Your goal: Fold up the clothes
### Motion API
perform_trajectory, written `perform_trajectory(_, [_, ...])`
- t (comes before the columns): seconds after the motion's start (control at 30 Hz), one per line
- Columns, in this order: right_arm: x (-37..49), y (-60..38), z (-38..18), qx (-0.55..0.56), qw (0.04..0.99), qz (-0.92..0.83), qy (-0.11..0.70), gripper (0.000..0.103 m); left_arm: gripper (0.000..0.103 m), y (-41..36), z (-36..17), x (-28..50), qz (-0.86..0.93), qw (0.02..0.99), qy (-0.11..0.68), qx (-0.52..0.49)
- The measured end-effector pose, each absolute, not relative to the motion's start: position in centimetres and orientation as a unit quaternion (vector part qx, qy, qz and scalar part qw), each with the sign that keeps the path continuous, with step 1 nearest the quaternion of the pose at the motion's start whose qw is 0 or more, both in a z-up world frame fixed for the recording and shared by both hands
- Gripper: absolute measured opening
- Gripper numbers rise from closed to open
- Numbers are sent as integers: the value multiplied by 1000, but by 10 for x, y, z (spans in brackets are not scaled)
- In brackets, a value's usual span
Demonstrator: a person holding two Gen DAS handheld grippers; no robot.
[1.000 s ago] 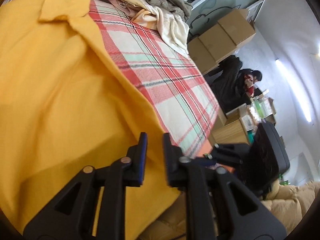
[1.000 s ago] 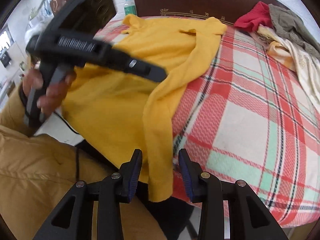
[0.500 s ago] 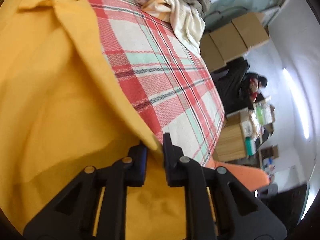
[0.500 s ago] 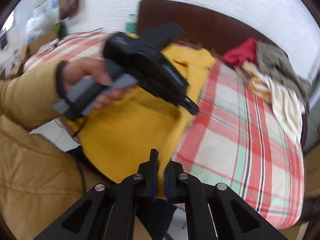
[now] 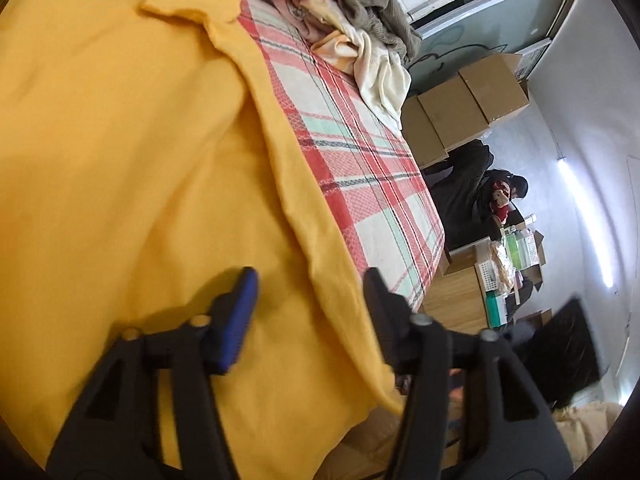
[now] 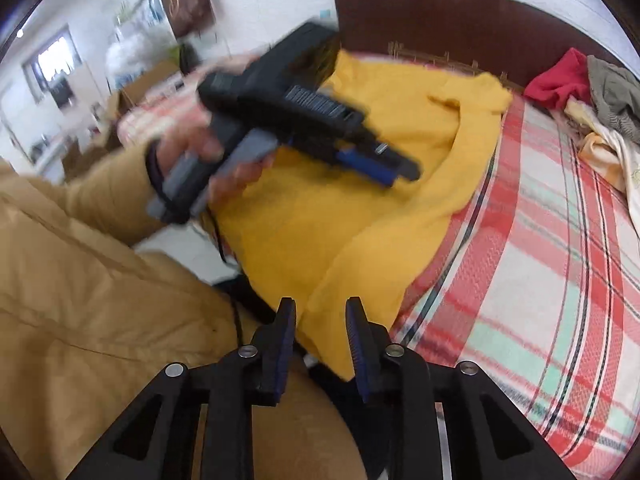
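Observation:
A yellow shirt (image 5: 140,152) lies spread on the plaid bed (image 5: 360,168), one sleeve folded along its right edge; it also shows in the right wrist view (image 6: 360,216). My left gripper (image 5: 310,288) is open, its jaws wide apart just above the sleeve edge, holding nothing. It shows from the side in the right wrist view (image 6: 396,172), hovering over the shirt. My right gripper (image 6: 320,316) is open, its jaws either side of the shirt's hanging bottom corner, not pinching it.
A pile of red, olive and cream clothes (image 5: 344,12) sits at the bed's far corner by the dark headboard (image 6: 460,28). Cardboard boxes (image 5: 464,96), a wooden desk (image 5: 456,300) and a seated person (image 5: 496,196) are beyond the bed. My tan jacket (image 6: 100,300) fills the lower left.
Both grippers were pinched shut on the yellow shirt half a second ago; both have now opened and let go. The left gripper has drawn back from the sleeve edge.

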State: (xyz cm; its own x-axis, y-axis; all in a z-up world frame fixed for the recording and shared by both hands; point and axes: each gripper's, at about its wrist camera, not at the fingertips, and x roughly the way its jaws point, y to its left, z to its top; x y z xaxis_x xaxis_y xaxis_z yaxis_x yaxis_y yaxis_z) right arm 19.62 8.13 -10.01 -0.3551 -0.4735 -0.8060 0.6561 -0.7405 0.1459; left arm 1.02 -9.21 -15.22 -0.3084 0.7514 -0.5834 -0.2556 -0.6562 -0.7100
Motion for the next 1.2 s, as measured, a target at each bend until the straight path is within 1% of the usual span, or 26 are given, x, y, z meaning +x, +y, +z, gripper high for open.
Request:
perform_trajectory(0.1, [183,93,-85,427,361,-828,50,26,58,-100,-146,25,777,326,-247,-479])
perform_trajectory(0.13, [177,92,-85,426,356,-831,49,26,58,-102,-142,32,783,324,-239,-474])
perform_trajectory(0.27, [150,67,-120,464,338,-814,91,26,59,-125,-124,68,809,310,-217,-450])
perform_trajectory(0.33, [141,53,-138,496,337,-791,124,26,60,-148,-108,92,827,303,-219,-420])
perform_trajectory(0.37, [140,49,-140,502,339,-783,140,26,64,-160,-100,103,835,299,-222,-404])
perform_trajectory(0.4, [139,46,-136,503,347,-778,147,29,72,-175,-92,115,846,291,-225,-385])
perform_trajectory(0.47, [136,40,-126,501,362,-769,164,31,82,-207,-80,134,873,249,-227,-351])
perform_trajectory(0.53, [127,31,-104,480,377,-771,181,31,83,-237,-75,148,893,206,-229,-328])
perform_trajectory(0.6, [110,18,-80,458,393,-776,187,32,83,-260,-84,151,897,166,-240,-333])
perform_trajectory(0.7, [83,-19,-49,425,408,-781,207,39,83,-280,-114,146,878,134,-260,-379])
perform_trajectory(0.73, [70,-37,-42,415,413,-782,215,43,83,-281,-124,144,872,130,-260,-394])
perform_trajectory(0.8, [41,-75,-36,407,421,-779,224,49,83,-278,-140,141,857,145,-265,-417])
perform_trajectory(0.87, [11,-114,-34,404,429,-774,232,52,83,-271,-152,139,845,159,-267,-436])
perform_trajectory(0.97, [-23,-164,-56,419,416,-767,252,54,83,-266,-158,138,838,176,-269,-442])
perform_trajectory(1.17, [-85,-256,-111,457,375,-750,298,56,82,-268,-161,141,821,199,-307,-437])
perform_trajectory(1.2, [-92,-265,-121,463,365,-748,304,55,80,-268,-161,142,820,201,-311,-437])
